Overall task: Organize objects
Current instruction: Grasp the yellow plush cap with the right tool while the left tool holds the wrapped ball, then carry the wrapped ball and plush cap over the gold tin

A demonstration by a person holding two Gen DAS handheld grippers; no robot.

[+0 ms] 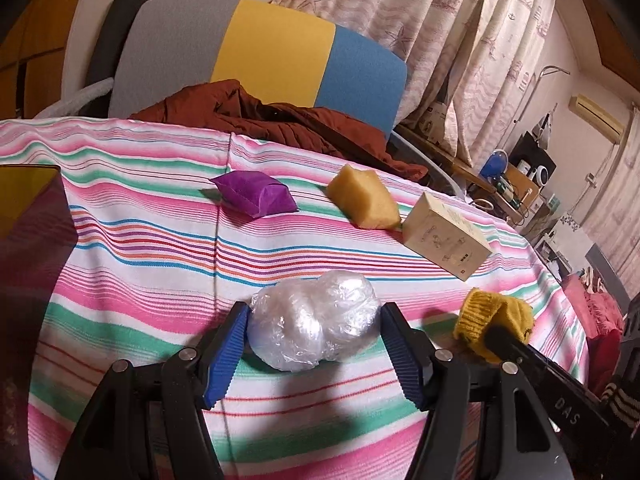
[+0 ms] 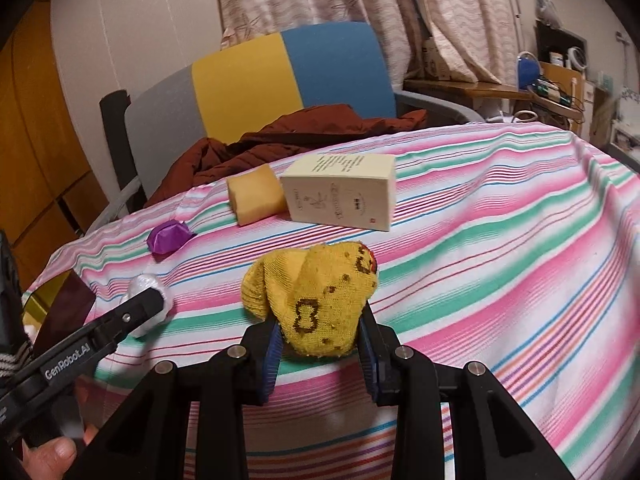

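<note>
While the left hand-held gripper (image 1: 314,344) stood part open around a crinkled clear plastic bundle (image 1: 314,326) on the striped surface (image 1: 140,264), its blue pads looked to be at or just off the bundle's sides, and whether they pressed it could not be told; the right hand-held gripper (image 2: 320,350) was clamped nearly closed on a rolled yellow sock (image 2: 316,304), held near the surface's front edge. Slick film like that could have slid out of a loose hold, or the wad could have squashed and rolled toward the edge if the jaws had closed off-centre. The sock was pinched only at its lower end, so its loose folds could have sagged free or caught on the cloth. With both tools working close together, a swing of either one risked knocking the other's load. Farther back lay a purple pouch (image 1: 256,196), a yellow sponge (image 1: 364,198) and a cream carton (image 1: 446,234), the sponge and carton close enough in the right wrist view that contact could not be ruled out. A dark translucent box (image 1: 32,216) at the left was cut off by the frame, its contents unreadable. What the plastic wrapped stayed hidden, the carton's print was too small to read, and a thumb (image 2: 52,456) showed only at the corner
</note>
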